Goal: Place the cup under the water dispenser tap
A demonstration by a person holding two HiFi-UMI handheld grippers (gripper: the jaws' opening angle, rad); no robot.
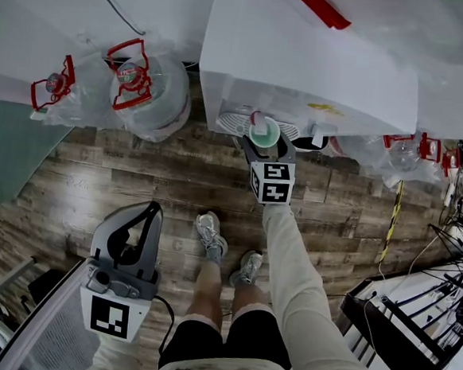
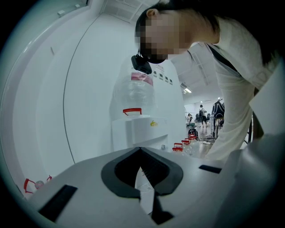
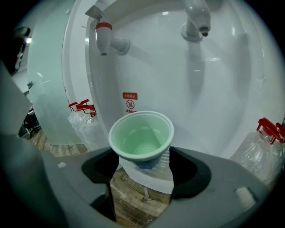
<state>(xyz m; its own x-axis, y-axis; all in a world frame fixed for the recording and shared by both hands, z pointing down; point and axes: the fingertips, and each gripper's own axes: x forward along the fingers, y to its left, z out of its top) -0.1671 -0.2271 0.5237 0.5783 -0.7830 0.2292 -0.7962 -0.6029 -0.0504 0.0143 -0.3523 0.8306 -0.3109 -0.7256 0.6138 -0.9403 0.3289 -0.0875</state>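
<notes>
Planks of grained wood carry a boxy, glossy white water dispenser, flanked by clear, rounded jugs with red handles. Left gripper has its tips together and holds nothing. Right gripper has its grey jaws spread wide on either side of the pale green, round plastic cup without squeezing it. The cup stands upright below the spouts.
</notes>
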